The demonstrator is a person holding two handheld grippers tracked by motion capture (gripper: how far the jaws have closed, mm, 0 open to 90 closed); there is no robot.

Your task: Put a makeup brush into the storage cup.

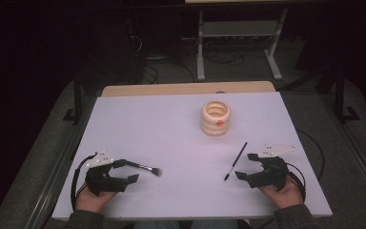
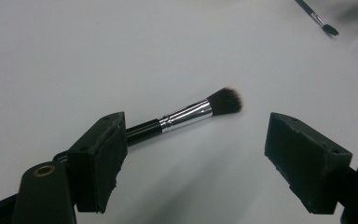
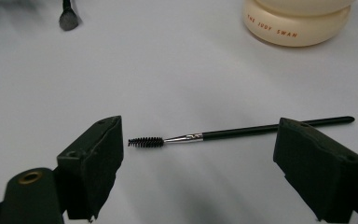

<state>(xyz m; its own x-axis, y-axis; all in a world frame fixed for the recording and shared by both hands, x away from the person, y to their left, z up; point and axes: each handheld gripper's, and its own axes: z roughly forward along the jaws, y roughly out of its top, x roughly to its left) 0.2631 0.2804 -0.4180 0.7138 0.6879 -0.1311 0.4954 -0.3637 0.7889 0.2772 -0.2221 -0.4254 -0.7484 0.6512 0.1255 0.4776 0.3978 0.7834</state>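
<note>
- Left gripper (image 1: 127, 171) rests low on the white counter (image 1: 171, 143), held in the person's left hand (image 1: 93, 198), jaws spread wide and holding nothing.
- Right gripper (image 1: 246, 166), in the person's right hand (image 1: 283, 193), is likewise spread wide and empty.
- Landmark: the cream ribbed round holder (image 1: 216, 118) with an orange dot on its side stands toward the far side of the counter, well apart from both grippers.
- A black-handled powder brush with a silver ferrule and dark soft bristles (image 2: 186, 115) lies flat, nearer the person than the holder and off to its left. In the left gripper view its handle runs behind one jaw rather than between the two; whether they touch I cannot tell.
- A thin black wand with a small spiral bristle head (image 3: 223, 133) lies flat, nearer the person than the holder and slightly to its right. In the right gripper view it lies crosswise between that gripper's jaws, not clamped.
- Handling, as a judgement: both brushes look light and stiff along the handle, with bristles that would bend or splay if squeezed.
- The smooth handles may slip or roll; the wand, so thin and flat on the counter, looks harder to pinch.
- Best hold is likely mid-handle, just behind the ferrule, jaws crossing the handle squarely.
</note>
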